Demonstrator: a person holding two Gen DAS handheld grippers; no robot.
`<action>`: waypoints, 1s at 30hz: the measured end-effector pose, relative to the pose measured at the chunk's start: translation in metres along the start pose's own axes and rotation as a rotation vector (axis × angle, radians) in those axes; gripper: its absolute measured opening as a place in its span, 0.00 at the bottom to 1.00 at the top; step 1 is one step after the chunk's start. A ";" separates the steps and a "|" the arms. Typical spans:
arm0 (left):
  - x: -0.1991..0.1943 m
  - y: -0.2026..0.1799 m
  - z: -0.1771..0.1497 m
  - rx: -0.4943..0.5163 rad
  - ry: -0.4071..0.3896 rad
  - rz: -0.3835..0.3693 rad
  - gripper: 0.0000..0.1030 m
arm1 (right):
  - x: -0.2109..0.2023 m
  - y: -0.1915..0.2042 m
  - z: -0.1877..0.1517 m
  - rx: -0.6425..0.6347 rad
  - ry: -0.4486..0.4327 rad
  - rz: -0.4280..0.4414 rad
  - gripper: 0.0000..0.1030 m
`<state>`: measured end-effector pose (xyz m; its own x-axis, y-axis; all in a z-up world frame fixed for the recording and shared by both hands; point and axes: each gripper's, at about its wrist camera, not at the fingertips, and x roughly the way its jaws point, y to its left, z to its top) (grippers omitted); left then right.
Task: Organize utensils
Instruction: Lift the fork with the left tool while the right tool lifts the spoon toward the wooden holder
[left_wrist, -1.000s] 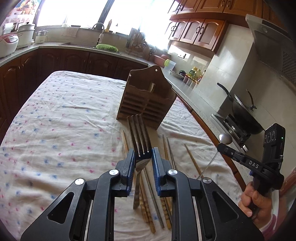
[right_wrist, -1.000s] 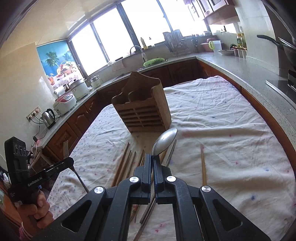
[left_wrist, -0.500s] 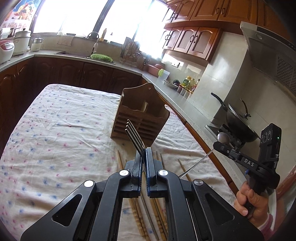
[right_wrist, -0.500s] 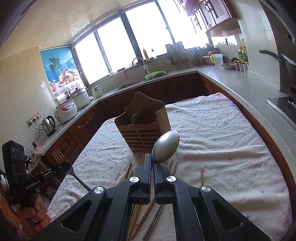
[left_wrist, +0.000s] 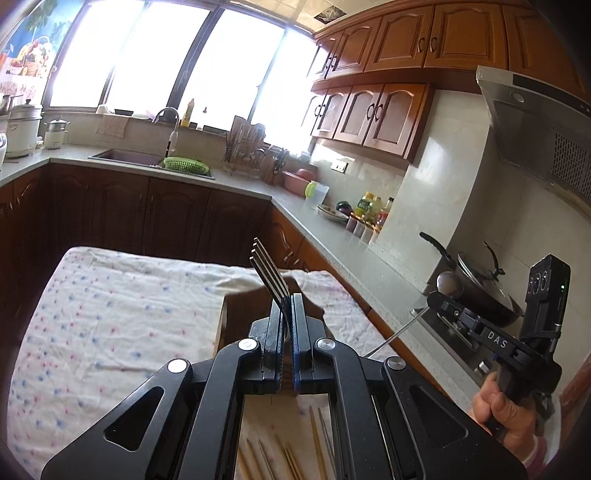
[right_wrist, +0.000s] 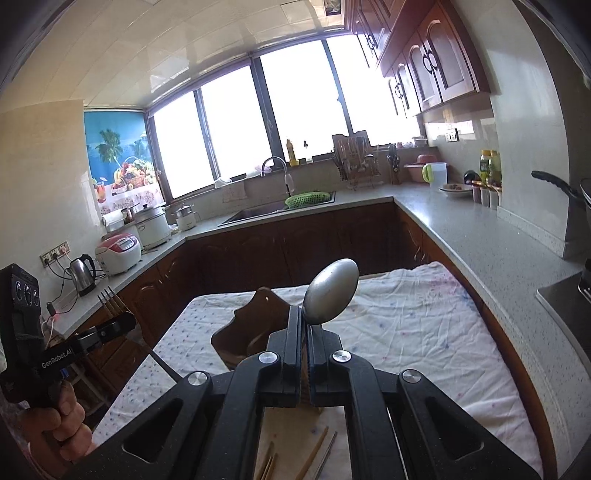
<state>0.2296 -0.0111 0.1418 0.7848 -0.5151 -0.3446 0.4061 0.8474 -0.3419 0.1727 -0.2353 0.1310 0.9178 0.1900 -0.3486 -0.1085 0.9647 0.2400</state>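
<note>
My left gripper (left_wrist: 286, 306) is shut on a metal fork (left_wrist: 269, 268), tines pointing up and away, held above the table. My right gripper (right_wrist: 306, 321) is shut on a metal spoon (right_wrist: 331, 291), bowl up. The wooden utensil holder (right_wrist: 255, 325) stands on the cloth-covered table, mostly hidden behind each gripper; in the left wrist view only its top (left_wrist: 240, 306) shows. Chopsticks (left_wrist: 317, 443) lie on the cloth below the grippers and also show in the right wrist view (right_wrist: 314, 454). The right gripper appears at the right of the left wrist view (left_wrist: 439, 299), the left gripper at the left of the right wrist view (right_wrist: 122, 325).
The table has a white dotted cloth (left_wrist: 110, 314). Counters wrap around behind, with a sink (right_wrist: 258, 212), green basket (right_wrist: 308, 199), rice cookers (right_wrist: 118, 253), kettle (right_wrist: 83, 273) and a wok on the stove (left_wrist: 476, 284) to the right.
The left gripper closed on the fork. Both grippers lifted and tilted upward with their utensils; the holder and chopsticks dropped low in view.
</note>
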 end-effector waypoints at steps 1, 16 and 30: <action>0.007 0.003 0.007 -0.005 -0.008 -0.002 0.02 | 0.007 0.001 0.005 -0.007 -0.005 -0.003 0.02; 0.112 0.057 -0.003 -0.103 0.064 0.030 0.02 | 0.111 -0.007 -0.025 -0.061 0.147 -0.027 0.02; 0.134 0.067 -0.031 -0.116 0.134 0.059 0.03 | 0.132 -0.007 -0.046 -0.049 0.220 0.003 0.03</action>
<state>0.3481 -0.0272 0.0457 0.7333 -0.4842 -0.4773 0.2985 0.8600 -0.4139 0.2772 -0.2085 0.0411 0.8125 0.2225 -0.5389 -0.1342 0.9709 0.1985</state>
